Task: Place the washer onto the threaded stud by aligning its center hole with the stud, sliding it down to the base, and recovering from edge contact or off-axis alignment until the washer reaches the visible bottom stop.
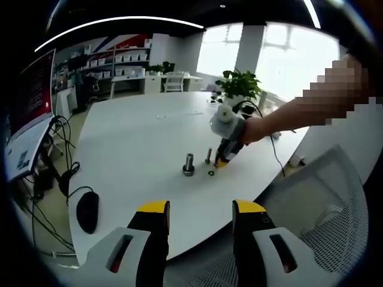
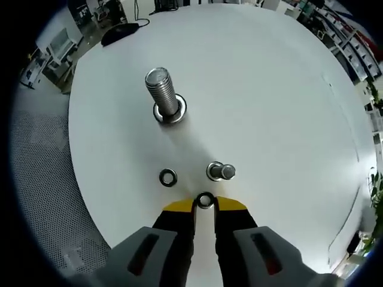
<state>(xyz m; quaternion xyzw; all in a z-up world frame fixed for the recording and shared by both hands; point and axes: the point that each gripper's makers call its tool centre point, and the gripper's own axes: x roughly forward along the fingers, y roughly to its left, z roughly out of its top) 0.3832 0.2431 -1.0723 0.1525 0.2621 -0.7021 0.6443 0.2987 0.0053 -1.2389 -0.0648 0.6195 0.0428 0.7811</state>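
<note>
My right gripper (image 2: pixel 205 203) pinches a small dark metal washer (image 2: pixel 205 200) just beside the short threaded stud (image 2: pixel 221 171); left gripper (image 1: pixel 200 209) spread.

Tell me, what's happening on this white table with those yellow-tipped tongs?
A person is working with two handheld grippers. The right gripper has a small washer between its yellow tips, low over the white table, just short of the small threaded stud. A second washer lies loose nearby, and a large bolt stands further off. The left gripper waits open at the table's edge.
</note>
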